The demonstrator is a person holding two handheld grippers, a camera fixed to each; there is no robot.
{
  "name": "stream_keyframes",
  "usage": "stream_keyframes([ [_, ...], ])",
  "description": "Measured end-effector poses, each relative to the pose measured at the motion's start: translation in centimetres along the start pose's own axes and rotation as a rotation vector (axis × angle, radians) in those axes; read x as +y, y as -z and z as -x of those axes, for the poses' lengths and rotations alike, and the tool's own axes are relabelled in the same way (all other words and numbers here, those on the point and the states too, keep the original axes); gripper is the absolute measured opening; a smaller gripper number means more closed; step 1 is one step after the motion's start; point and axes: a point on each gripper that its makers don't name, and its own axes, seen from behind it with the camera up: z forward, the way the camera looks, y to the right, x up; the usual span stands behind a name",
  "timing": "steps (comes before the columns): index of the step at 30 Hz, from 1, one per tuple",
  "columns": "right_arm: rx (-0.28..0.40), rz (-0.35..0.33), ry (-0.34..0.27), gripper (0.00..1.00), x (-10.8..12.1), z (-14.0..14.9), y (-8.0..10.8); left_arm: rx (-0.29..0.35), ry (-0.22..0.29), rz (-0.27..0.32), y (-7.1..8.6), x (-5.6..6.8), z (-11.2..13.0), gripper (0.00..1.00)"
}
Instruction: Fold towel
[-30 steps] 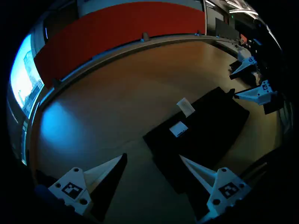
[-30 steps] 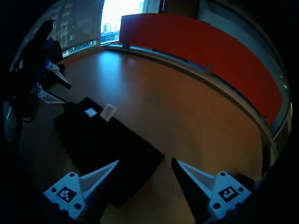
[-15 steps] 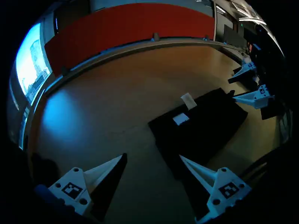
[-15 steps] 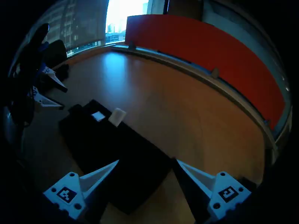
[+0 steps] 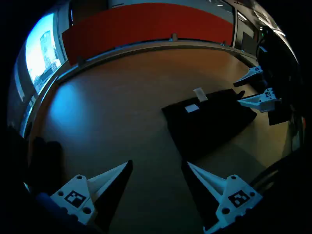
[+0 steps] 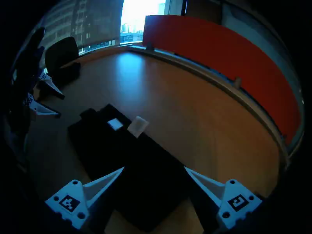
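A black towel (image 5: 206,121) lies flat on the wooden table (image 5: 117,109), with two white tags (image 5: 200,93) at its far edge. My left gripper (image 5: 158,163) is open, short of the towel's near corner, holding nothing. Across the towel, the right gripper (image 5: 236,93) hovers by the far right corner. In the right gripper view the towel (image 6: 128,156) reaches in between the open fingers of my right gripper (image 6: 154,168), its tags (image 6: 138,125) ahead. The left gripper (image 6: 62,106) stands open to the far left, beyond the towel's end.
A red partition (image 5: 148,23) runs along the table's far edge, with a rail (image 5: 156,45) below it. A bright window (image 6: 142,11) is behind. A dark chair (image 6: 62,54) stands at the table's left end in the right gripper view.
The left gripper has drawn back, so the towel sits farther away and to the right in its view. The right gripper has come in over the towel's near end. Both stay open.
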Motion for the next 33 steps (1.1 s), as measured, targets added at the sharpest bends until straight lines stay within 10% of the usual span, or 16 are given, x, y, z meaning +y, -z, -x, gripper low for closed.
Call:
stream_keyframes([
  [15,0.001,-0.058,0.047,0.98,-3.3,-1.9,-2.1,-0.011,0.113,-0.045,2.7,-0.7,4.3,0.92],
  [33,-0.023,-0.068,0.065,0.98,-4.2,-1.4,-3.0,-0.008,0.129,-0.055,3.8,-0.3,5.5,0.92],
])
